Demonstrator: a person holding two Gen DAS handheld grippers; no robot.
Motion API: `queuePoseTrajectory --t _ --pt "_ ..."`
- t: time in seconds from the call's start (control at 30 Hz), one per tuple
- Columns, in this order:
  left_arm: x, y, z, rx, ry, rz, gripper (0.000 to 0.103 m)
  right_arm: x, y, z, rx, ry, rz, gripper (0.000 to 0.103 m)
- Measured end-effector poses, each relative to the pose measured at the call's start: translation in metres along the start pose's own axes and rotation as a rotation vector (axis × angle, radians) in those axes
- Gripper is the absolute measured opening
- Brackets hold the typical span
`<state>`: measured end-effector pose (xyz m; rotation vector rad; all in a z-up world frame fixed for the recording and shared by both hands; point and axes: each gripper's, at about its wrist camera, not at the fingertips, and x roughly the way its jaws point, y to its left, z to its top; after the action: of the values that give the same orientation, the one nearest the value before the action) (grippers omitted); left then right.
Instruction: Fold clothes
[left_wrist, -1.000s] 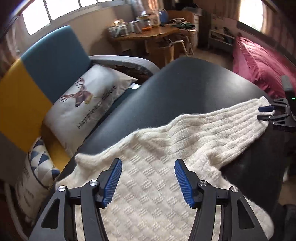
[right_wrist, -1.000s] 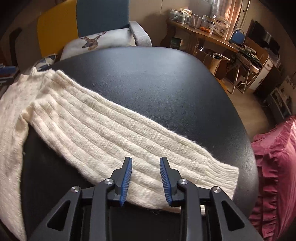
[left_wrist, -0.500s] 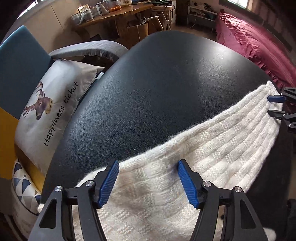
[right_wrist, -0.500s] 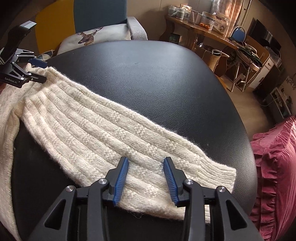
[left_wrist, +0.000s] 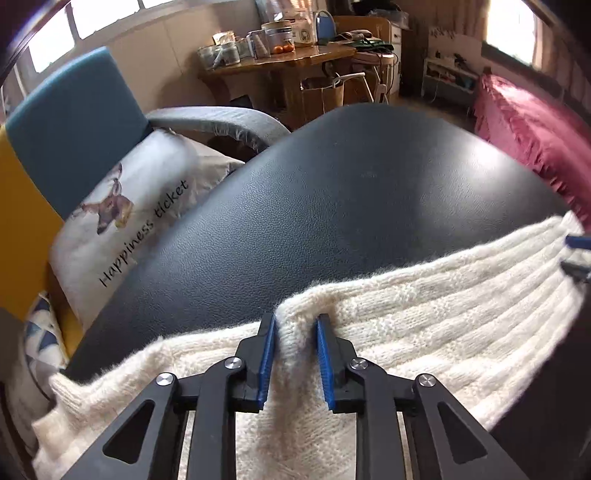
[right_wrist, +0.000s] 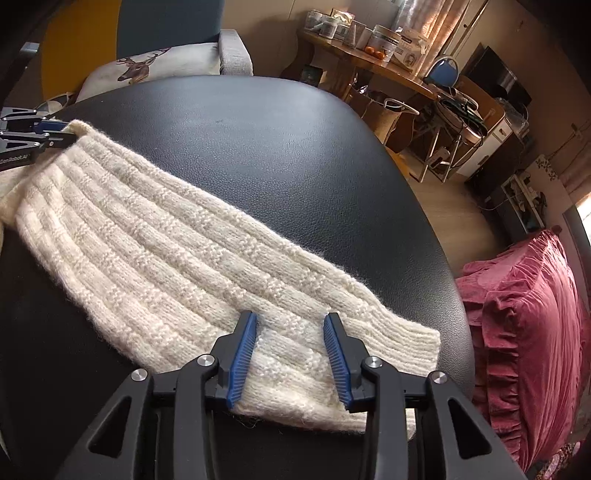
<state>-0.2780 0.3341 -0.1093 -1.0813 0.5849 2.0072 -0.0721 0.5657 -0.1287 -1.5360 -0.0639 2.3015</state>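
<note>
Closing in over the last half second, the left gripper (left_wrist: 293, 354) has gone from wide open above the knit to pinched together on a ridge of the cream sweater (left_wrist: 424, 332), while the right gripper (right_wrist: 290, 354) has spread a little wider over the sleeve (right_wrist: 184, 243).

On the black desk (left_wrist: 351, 206), the sweater lies along the near edge, its one visible sleeve stretched flat toward the desk's right edge, where the ribbed cuff (right_wrist: 410, 343) stops just short of the drop. The sweater's far-left end droops over the desk's left edge. The left gripper clamps the fabric at what appears to be the shoulder, bunching it into a raised fold between the blue pads. The right gripper, jaws apart, straddles the sleeve just inboard of the cuff and grips nothing.

Holding both ends of the sleeve at once looks like the point: with shoulder and cuff end secured, the sleeve could be lifted and laid across the body without sagging in the middle. That the fold is in progress is a judgement; how much of the garment is already folded cannot be told, since its body lies mostly out of sight.

A deer-print cushion (left_wrist: 140, 221) on a chair sits beyond the desk's left edge; a red bed (right_wrist: 535, 332) lies past the right.
</note>
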Motion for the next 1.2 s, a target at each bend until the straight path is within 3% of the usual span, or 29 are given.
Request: queuePoseTrajectory --t 0.07,0.13,0.27,0.4,0.53,0.6,0.67,0.83,0.87,0.97,1.03,1.1,1.2 --pt "-0.023 0.024 -0.004 -0.084 -0.044 -0.05 0.024 0.0 -0.004 -0.001 0.018 0.005 0.007 0.039" --pt "-0.041 0.055 -0.016 -0.123 -0.069 0.023 0.031 -0.003 -0.005 -0.002 0.037 0.013 0.015 0.041" --pt "-0.073 0.115 -0.04 -0.186 -0.099 0.153 0.032 -0.02 0.01 0.007 0.021 -0.037 0.04 0.041" --pt "-0.073 0.143 -0.055 -0.123 -0.043 0.195 0.039 -0.046 0.046 0.032 -0.016 -0.142 0.237 0.041" --pt "-0.049 0.125 -0.045 -0.028 0.003 0.155 0.047 -0.04 0.083 0.057 -0.078 -0.131 0.316 0.041" --pt "-0.036 0.116 -0.04 0.019 0.026 0.135 0.06 -0.035 0.1 0.07 -0.106 -0.122 0.349 0.041" --pt "-0.024 0.107 -0.034 0.067 0.049 0.114 0.062 -0.03 0.114 0.079 -0.129 -0.111 0.375 0.041" --pt "0.006 0.086 -0.023 0.177 0.101 0.067 0.071 -0.016 0.122 0.076 -0.142 -0.081 0.372 0.041" --pt "0.003 0.088 -0.025 0.145 0.079 0.08 0.071 -0.013 0.123 0.075 -0.148 -0.074 0.361 0.041" --pt "-0.003 0.094 -0.031 0.05 0.016 0.117 0.015 -0.001 0.128 0.068 -0.207 -0.059 0.235 0.041" --pt "-0.008 0.102 -0.035 -0.033 -0.028 0.17 0.012 0.005 0.121 0.062 -0.188 -0.078 0.211 0.045" --pt "-0.003 0.115 -0.041 -0.142 -0.016 0.158 0.014 0.01 0.105 0.06 -0.056 -0.064 0.287 0.046" --pt "-0.006 0.102 -0.035 -0.109 -0.037 0.199 0.014 0.007 0.11 0.056 -0.083 -0.083 0.254 0.046"
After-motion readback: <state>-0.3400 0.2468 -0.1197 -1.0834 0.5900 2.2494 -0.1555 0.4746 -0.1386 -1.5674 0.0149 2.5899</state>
